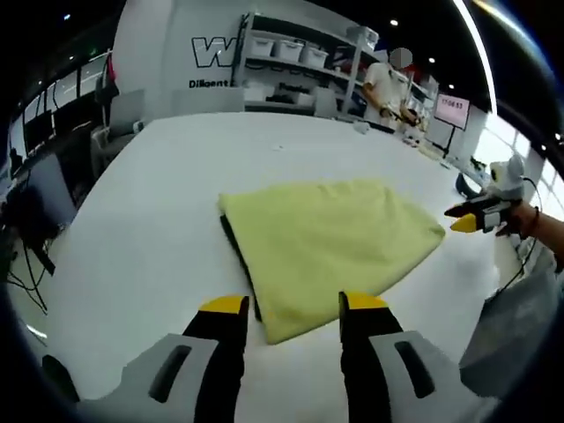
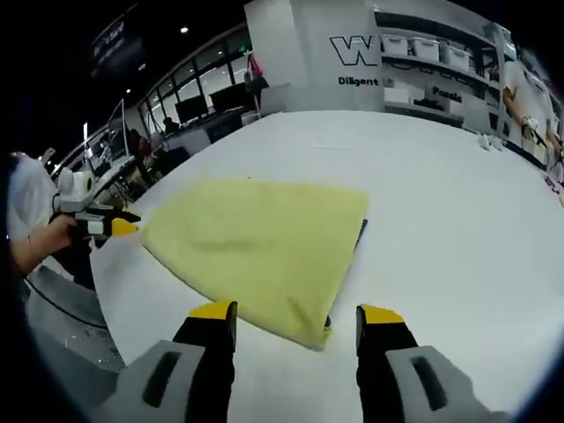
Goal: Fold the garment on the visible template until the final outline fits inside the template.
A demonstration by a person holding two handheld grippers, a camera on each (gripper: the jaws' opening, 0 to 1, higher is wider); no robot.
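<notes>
On the white table a yellow garment lies folded into a rough rectangle, flat near the table's middle. In the left gripper view a dark strip, the template, peeks out along the garment's left edge, with the cloth lying over the rest of it. The left gripper hangs just short of the garment's near corner, its yellow-tipped jaws spread wide with nothing between them but the cloth's edge lying below. To the right of the garment, the right gripper is held in a hand beside the far right corner of the cloth; I cannot tell from here whether it touches. Behind the table stand shelves with white bins, and a person beside them.

In the right gripper view the left gripper sits at the left beside the garment, its tip close to the corner. The template shows as a thin dark line at the cloth's right edge. The right gripper has its jaws wide apart, holding nothing, with the garment's near corner just beyond them
</notes>
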